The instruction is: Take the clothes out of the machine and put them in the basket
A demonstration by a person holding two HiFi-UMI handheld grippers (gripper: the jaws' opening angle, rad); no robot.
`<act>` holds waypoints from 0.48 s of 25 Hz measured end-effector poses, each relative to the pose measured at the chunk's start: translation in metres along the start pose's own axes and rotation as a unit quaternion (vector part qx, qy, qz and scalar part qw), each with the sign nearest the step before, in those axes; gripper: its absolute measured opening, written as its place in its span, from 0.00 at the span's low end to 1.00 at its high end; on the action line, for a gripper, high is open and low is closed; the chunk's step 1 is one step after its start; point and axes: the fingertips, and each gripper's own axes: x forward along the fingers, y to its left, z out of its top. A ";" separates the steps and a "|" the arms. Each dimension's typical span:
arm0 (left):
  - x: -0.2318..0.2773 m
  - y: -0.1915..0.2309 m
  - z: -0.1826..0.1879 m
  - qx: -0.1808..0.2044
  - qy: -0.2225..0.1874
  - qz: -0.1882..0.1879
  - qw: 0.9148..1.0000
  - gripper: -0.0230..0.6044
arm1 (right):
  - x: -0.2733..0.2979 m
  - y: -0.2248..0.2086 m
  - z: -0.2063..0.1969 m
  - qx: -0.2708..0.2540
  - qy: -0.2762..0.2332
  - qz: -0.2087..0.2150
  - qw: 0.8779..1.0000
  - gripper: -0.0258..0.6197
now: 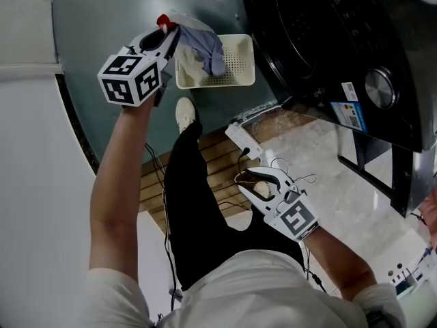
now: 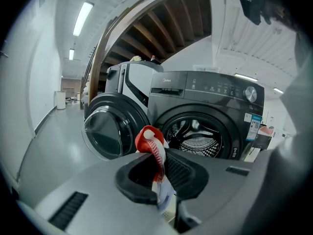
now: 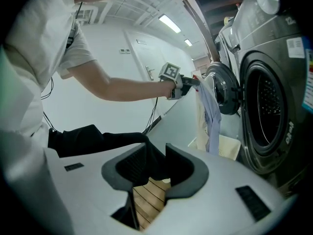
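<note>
Left claw (image 1: 167, 31) clamped on pale blue cloth garment with red trim (image 1: 208, 46), hanging over cream perforated plastic basket (image 1: 239, 63) on grey floor (image 1: 95, 19); right claw (image 1: 249, 178) parted, empty, near dark front-loading washing machine (image 1: 328, 39)

L gripper (image 1: 168, 35) grips clothes (image 1: 207, 48) over white basket (image 1: 240, 61), far left. R gripper (image 1: 255, 180) near, jaws apart. Washer (image 1: 328, 33) far right.

we see a cream basket (image 1: 236, 64) dotted with holes, pale blue clothes (image 1: 208, 46) with a red-and-white striped edge, a dark grey machine (image 1: 321, 19), and black-and-white squares on the cube of the left gripper (image 1: 168, 34)
</note>
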 end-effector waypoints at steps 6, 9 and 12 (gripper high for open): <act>0.031 0.012 -0.059 -0.011 0.035 0.004 0.999 0.08 | 0.011 -0.011 -0.014 0.014 0.015 -0.008 1.000 0.24; 0.050 0.019 -0.097 -0.021 0.055 0.006 0.998 0.08 | 0.017 -0.019 -0.021 0.020 0.022 -0.011 0.999 0.24; 0.068 0.029 -0.137 -0.034 0.080 0.010 0.996 0.08 | 0.023 -0.028 -0.025 0.036 0.021 -0.020 0.999 0.24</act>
